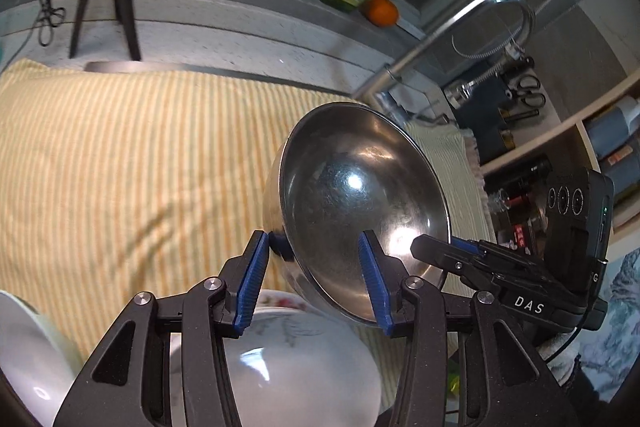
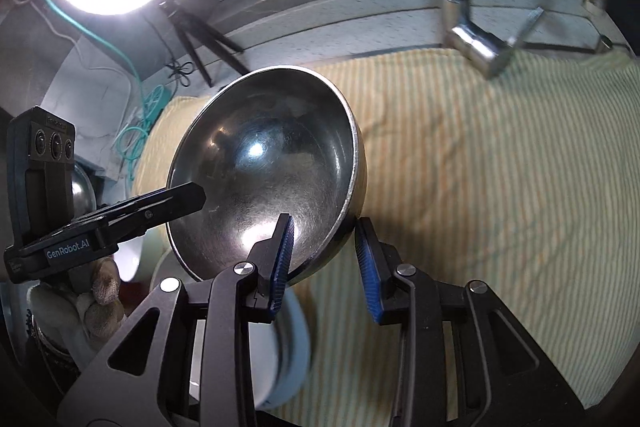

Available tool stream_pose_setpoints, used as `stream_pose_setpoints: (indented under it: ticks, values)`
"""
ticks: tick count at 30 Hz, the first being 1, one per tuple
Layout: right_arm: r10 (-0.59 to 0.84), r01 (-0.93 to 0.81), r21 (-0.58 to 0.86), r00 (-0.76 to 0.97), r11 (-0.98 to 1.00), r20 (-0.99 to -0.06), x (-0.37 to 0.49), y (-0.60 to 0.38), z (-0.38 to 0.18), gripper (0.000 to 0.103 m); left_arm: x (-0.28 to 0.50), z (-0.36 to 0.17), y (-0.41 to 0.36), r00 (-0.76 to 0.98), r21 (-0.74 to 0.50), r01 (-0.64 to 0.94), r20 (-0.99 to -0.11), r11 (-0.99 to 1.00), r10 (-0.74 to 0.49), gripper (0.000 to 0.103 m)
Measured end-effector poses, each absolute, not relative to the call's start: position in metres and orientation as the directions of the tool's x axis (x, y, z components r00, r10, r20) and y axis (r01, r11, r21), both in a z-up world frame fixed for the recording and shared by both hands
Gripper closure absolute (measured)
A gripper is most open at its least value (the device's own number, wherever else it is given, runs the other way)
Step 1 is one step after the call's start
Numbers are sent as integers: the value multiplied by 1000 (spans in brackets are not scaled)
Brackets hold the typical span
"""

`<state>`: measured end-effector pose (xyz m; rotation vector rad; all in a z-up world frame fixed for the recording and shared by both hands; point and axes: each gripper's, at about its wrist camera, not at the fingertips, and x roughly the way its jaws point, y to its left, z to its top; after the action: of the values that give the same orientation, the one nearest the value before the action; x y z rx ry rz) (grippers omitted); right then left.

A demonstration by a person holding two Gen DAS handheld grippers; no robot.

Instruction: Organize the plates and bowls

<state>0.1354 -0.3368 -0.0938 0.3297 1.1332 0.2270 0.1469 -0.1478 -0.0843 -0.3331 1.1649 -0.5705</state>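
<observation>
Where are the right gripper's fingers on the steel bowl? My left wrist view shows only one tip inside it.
Observer: The right gripper straddles the rim of the steel bowl, one finger inside, one outside; clamping unclear.
Operator: What makes the glare?
Observer: A lit ring light above the tripod.
Operator: Any other steel bowls?
Observer: What looks like a second steel bowl sits far left, beyond the striped cloth.
</observation>
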Motion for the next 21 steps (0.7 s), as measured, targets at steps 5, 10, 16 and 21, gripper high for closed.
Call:
stream_pose_setpoints:
  ticks: [5, 10, 16, 21]
  values:
    - [326, 23, 364, 397, 931, -858, 128, -360, -104, 70, 142, -91, -168, 239, -523, 268, -777, 809, -582, 59]
    - [317, 36, 357, 382, 934, -868, 124, -372, -118, 70, 138, -97, -181, 211, -514, 282, -790, 810, -575, 59]
    - [320, 37, 359, 370, 933, -872, 120, -379, -124, 70, 135, -102, -186, 182, -500, 291, -808, 816, -560, 59]
    - [317, 31, 354, 376, 935, -871, 119, -379, -125, 69, 133, -101, -188, 177, -487, 292, -818, 823, -547, 59]
